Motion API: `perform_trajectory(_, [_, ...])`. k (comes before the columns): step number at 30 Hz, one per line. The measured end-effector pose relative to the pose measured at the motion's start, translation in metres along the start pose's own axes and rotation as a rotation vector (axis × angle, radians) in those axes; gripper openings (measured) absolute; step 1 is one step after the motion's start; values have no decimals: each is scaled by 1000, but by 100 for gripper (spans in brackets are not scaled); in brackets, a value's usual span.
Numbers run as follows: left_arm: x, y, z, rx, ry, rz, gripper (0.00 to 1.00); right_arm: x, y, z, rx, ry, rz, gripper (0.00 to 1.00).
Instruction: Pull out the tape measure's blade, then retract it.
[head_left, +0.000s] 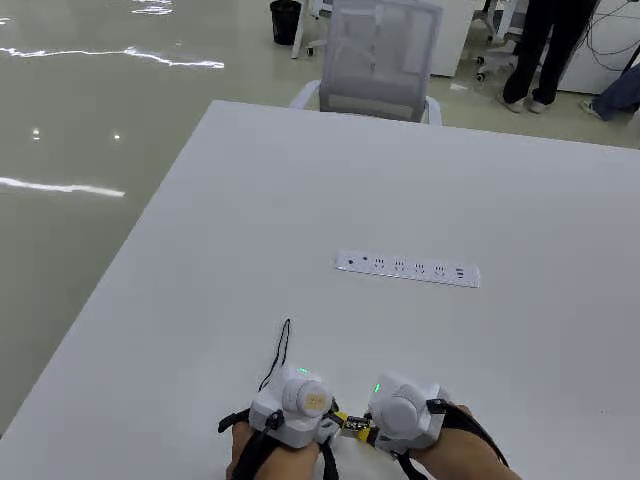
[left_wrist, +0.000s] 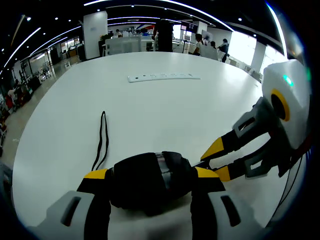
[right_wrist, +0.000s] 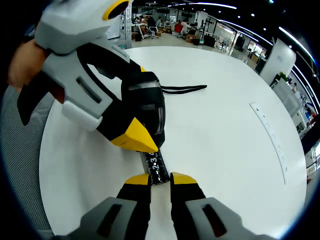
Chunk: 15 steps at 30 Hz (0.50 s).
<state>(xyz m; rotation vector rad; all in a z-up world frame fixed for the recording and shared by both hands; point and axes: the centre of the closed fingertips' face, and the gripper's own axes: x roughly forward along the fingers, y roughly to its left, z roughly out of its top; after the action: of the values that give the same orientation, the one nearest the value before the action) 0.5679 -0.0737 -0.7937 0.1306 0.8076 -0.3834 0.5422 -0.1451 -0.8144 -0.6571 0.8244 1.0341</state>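
A black tape measure (left_wrist: 150, 179) sits between the yellow-tipped jaws of my left gripper (left_wrist: 150, 175), which is shut on its case. Its black wrist strap (left_wrist: 101, 140) trails across the white table. In the right gripper view the case (right_wrist: 145, 107) is held by the left gripper, and a short stretch of dark numbered blade (right_wrist: 154, 167) sticks out of it. My right gripper (right_wrist: 160, 179) is shut on the blade's tip. In the head view both grippers sit close together at the table's near edge, the left gripper (head_left: 292, 405) beside the right gripper (head_left: 405, 412), with the blade (head_left: 352, 424) between them.
A white power strip (head_left: 407, 268) lies on the white table (head_left: 400, 190) past the grippers. A grey mesh chair (head_left: 378, 62) stands at the far edge. A person's legs (head_left: 540, 50) stand beyond it, and a black bin (head_left: 285, 20) is on the floor.
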Motion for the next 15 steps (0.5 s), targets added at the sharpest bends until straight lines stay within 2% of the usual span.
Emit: perform_trajectory(15, [1,0,0,0,1,-2,62,4,2,6,10,-21,12,13])
